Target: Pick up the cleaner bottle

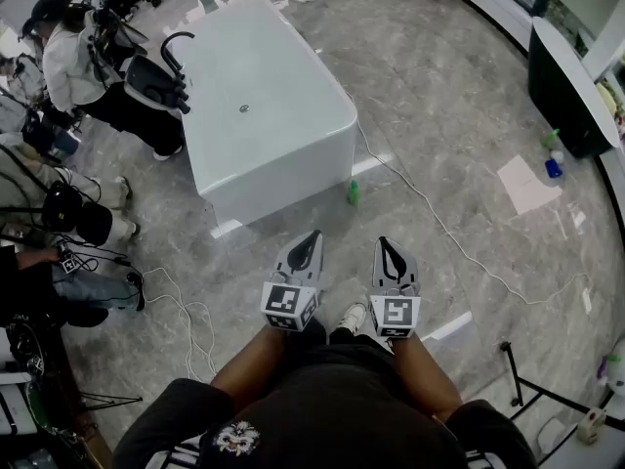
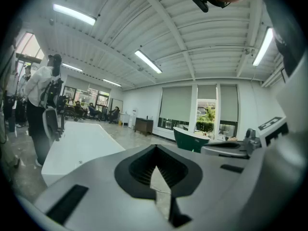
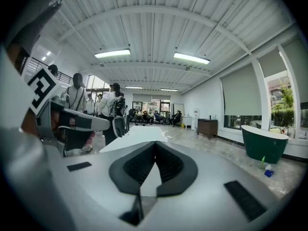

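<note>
A small green bottle (image 1: 353, 193) stands on the floor against the near corner of the white bathtub (image 1: 283, 135). It is the bottle closest to me. Both grippers hang at waist height in front of my body, short of the bottle. The left gripper (image 1: 314, 234) (image 2: 155, 150) is shut with nothing between its jaws. The right gripper (image 1: 384, 241) (image 3: 155, 146) is shut and empty too. The left gripper view shows the bathtub (image 2: 82, 148) ahead, but the bottle is hidden below the jaws. The right gripper view shows the bathtub's top (image 3: 137, 136) ahead.
Several people (image 1: 88, 62) with gear stand and sit left of the tub. A white cable (image 1: 439, 228) runs across the marble floor. A green bottle (image 1: 553, 139) and a blue bottle (image 1: 554, 167) sit by a dark green tub (image 3: 264, 143) at the right. A tripod leg (image 1: 532, 384) is at lower right.
</note>
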### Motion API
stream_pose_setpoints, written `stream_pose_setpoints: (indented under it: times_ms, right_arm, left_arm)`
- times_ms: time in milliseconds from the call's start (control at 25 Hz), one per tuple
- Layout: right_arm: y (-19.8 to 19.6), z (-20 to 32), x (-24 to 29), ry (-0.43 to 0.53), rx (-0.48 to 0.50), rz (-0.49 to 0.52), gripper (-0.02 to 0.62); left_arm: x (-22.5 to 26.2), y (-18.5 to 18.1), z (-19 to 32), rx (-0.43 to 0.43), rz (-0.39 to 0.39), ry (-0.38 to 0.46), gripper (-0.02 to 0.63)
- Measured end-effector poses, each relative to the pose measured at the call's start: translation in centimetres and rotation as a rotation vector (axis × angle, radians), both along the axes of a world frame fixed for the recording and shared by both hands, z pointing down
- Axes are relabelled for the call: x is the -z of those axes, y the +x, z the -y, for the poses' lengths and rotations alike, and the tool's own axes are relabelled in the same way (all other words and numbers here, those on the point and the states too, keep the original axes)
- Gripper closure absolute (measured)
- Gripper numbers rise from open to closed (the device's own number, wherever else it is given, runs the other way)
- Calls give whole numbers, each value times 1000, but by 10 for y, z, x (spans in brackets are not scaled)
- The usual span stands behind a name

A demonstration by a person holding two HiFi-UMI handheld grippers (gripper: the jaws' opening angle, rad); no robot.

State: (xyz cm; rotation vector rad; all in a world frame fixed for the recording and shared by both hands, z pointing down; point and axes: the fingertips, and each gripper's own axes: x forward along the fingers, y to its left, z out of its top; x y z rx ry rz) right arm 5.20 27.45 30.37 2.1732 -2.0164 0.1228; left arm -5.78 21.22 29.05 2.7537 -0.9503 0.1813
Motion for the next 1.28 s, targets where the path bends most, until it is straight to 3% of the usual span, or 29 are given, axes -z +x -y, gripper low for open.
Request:
stream_pose_setpoints:
  times_ms: [360,560,840,1040,1280]
  right_arm:
    - [25,79,-18,-21,34,-33,580]
    - [31,138,-8,24,66,12,580]
    - [32,203,-23,-22,117,-17,580]
    - [41,244,-47,-45,132,-22,580]
    - [70,290,-107,-78,181,-2,580]
  left_arm:
    - [-16,12,73,39,27,7,604]
    - [-5,23,125,55,-21,15,604]
    - [-15,22,201,103,-32,21,604]
    - [-42,23,239,171,-10,0,604]
    - [-105,53,273,241,8,-15,604]
